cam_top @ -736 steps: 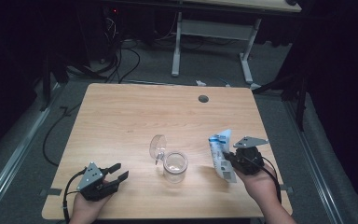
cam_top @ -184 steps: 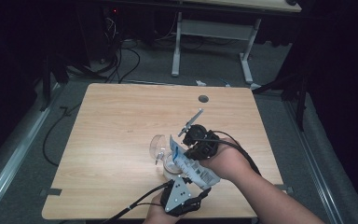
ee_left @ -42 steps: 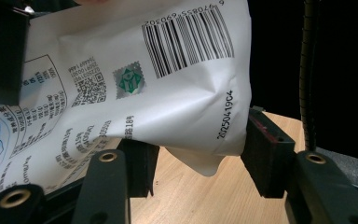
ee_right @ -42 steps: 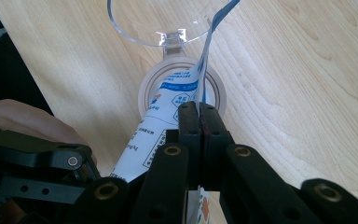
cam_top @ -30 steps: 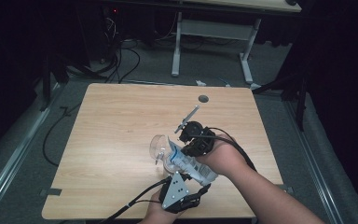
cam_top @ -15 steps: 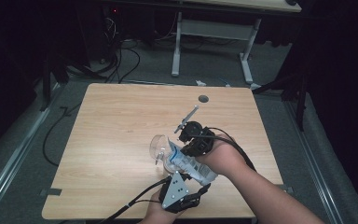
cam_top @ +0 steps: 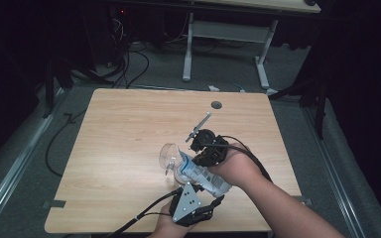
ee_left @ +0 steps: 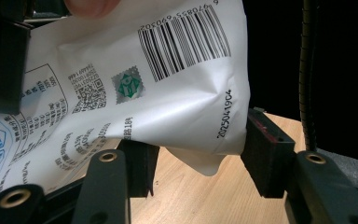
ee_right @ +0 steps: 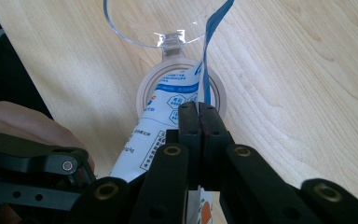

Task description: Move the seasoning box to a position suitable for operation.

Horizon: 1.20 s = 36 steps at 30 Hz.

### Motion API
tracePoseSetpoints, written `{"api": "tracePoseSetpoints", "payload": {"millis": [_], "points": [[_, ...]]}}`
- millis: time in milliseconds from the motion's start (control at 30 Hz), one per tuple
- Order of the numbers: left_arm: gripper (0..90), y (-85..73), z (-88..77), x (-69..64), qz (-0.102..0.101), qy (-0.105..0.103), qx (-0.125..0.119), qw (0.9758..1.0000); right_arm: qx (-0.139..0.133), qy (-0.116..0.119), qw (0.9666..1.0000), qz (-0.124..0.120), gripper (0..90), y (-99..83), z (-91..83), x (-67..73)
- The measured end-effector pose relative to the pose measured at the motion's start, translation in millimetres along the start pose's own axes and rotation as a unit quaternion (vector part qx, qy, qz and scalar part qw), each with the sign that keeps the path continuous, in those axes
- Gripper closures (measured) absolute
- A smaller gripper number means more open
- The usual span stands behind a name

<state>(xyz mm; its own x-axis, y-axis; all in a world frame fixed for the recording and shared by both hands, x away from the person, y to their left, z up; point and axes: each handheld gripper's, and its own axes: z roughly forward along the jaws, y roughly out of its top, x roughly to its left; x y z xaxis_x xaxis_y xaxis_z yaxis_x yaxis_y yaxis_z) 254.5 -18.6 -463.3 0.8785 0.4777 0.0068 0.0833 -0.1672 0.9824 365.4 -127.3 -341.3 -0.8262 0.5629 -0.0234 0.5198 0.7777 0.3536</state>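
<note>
On table point(cam_top: 129, 129): one jar point(ee_right: 182, 88), one pouch point(cam_top: 203, 174), two tools.

1 table point(cam_top: 129, 129), 1 glass jar point(cam_top: 178, 171), 1 white pouch point(cam_top: 203, 176), 2 claws point(cam_top: 201, 210) point(cam_top: 206, 151).

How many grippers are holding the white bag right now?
2. The right gripper pinches the white bag near its top, over the clear jar. The left gripper holds the bag's lower end, at the table's near edge.
</note>
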Motion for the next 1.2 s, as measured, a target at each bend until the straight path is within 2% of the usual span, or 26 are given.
{"api": "tracePoseSetpoints", "payload": {"millis": [533, 1200], "points": [[50.1, 0.9, -0.2, -0.3, -0.001, -0.002, -0.003, 1.0000, 0.000, -0.001, 1.0000, 0.001, 89.7, -0.1, -1.7, 0.3], [50.2, -1.3, -1.4, -0.8, 0.010, -0.001, 0.001, 0.9999, -0.002, 0.001, 1.0000, 0.001, 89.7, -0.7, -3.6, 1.1]]}}
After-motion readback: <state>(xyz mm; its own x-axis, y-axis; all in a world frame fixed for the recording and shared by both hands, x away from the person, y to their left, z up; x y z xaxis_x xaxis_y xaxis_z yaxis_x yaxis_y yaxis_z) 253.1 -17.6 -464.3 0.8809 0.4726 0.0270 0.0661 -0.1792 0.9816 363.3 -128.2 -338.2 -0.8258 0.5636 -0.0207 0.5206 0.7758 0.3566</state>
